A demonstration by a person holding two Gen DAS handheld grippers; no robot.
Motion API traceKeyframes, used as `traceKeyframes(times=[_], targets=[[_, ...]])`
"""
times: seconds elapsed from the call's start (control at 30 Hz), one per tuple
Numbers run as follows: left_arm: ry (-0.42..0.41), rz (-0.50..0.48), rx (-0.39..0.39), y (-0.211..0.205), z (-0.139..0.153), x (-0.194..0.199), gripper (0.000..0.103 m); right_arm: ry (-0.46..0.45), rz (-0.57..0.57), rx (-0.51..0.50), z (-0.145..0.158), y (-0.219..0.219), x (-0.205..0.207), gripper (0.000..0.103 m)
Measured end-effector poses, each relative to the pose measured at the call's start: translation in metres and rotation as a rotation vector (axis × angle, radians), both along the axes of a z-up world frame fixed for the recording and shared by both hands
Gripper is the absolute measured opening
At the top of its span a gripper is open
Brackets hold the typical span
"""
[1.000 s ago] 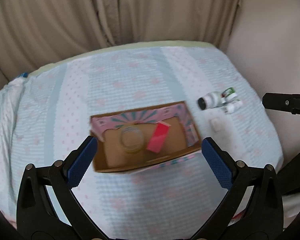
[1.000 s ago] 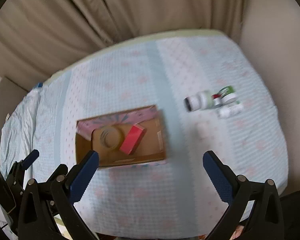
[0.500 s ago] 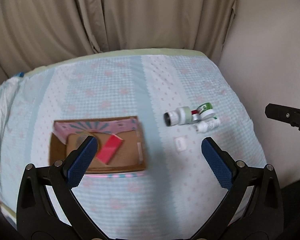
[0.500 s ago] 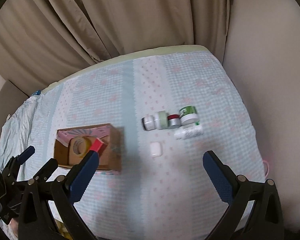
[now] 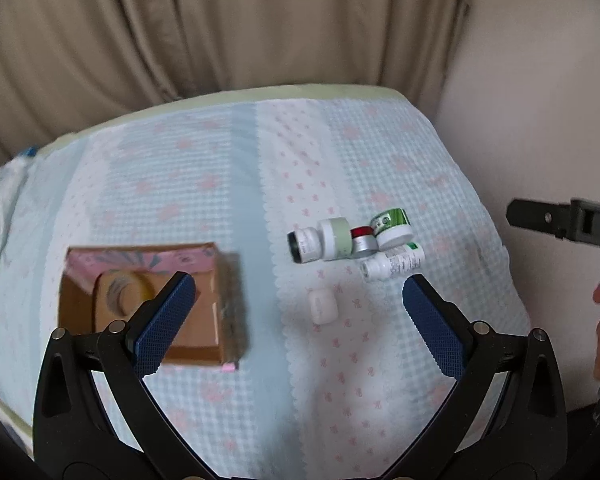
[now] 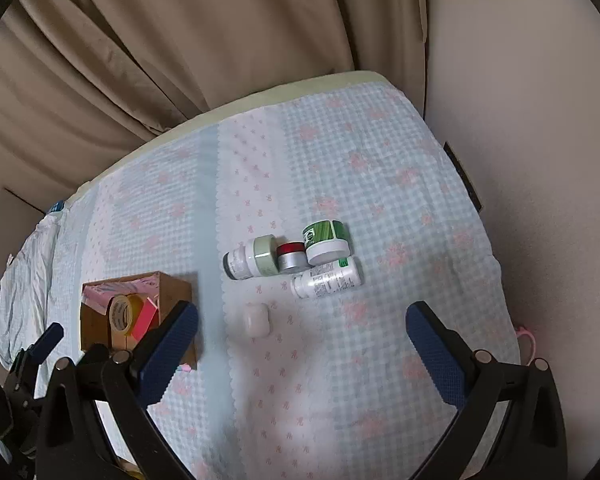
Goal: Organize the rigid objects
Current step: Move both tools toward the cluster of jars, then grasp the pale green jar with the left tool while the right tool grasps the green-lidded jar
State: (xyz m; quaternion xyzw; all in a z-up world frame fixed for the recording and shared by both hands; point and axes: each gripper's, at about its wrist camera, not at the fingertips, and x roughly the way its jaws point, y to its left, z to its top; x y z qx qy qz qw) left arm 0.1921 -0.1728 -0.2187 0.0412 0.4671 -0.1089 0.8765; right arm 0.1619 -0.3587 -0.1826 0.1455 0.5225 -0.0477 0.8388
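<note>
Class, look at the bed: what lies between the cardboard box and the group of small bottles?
Only the small white case, lying alone on the bedspread between the cardboard box and the bottles; the right wrist view shows it best.

Pale-blue checked bedcover (image 6: 380,208) with pink flowers; beige curtain (image 6: 180,40).

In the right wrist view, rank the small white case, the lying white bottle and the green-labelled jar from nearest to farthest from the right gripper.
From the right gripper, which is open and empty:
1. Small white case, lying just left of centre between the fingers.
2. White bottle, on its side, farther out and slightly right.
3. Green-labelled jar, directly behind the bottle, farthest out.
</note>
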Motion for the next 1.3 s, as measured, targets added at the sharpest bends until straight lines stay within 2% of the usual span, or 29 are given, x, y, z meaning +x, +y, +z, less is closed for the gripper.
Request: traceKeyframes(times=[0.17,0.27,0.47,0.6,0.7,0.9,1.03,1.07,1.1,1.17,1.23,1.3], targets=[[0.001,-0.149,0.061,-0.022,-0.021,0.035,0.103,0.033,0.018,0.015,-0.02,-0.017,0.024,0.103],[0.001,-0.282,0.125,-0.04,-0.041,0.058,0.103,0.064,0.026,0.021,-0.037,-0.025,0.042,0.103],[0.056,-0.612,0.231,-0.077,-0.106,0.105,0.103,0.109,0.079,0.055,-0.086,-0.035,0.08,0.103],[0.081,-0.795,0.28,-0.098,-0.149,0.127,0.103,0.116,0.148,0.054,-0.126,-0.038,0.106,0.103],[0.115,-0.888,0.304,-0.109,-0.181,0.142,0.102,0.131,0.187,0.068,-0.164,-0.041,0.122,0.103],[0.189,-1.015,0.33,-0.122,-0.225,0.156,0.101,0.16,0.18,0.158,-0.215,-0.054,0.143,0.103],[0.231,-1.045,0.326,-0.128,-0.244,0.162,0.1,0.172,0.167,0.24,-0.238,-0.06,0.15,0.098],[0.241,-1.044,0.323,-0.128,-0.248,0.163,0.095,0.176,0.167,0.253,-0.242,-0.061,0.151,0.098],[0.256,-1.041,0.322,-0.129,-0.252,0.166,0.085,0.181,0.165,0.265,-0.247,-0.061,0.152,0.096],[0.283,-1.032,0.326,-0.129,-0.26,0.171,0.079,0.186,0.163,0.292,-0.255,-0.062,0.154,0.091],[0.292,-1.036,0.312,-0.128,-0.262,0.174,0.077,0.195,0.163,0.321,-0.26,-0.063,0.156,0.077],[0.291,-1.045,0.31,-0.126,-0.261,0.174,0.075,0.208,0.166,0.336,-0.264,-0.062,0.157,0.068]])
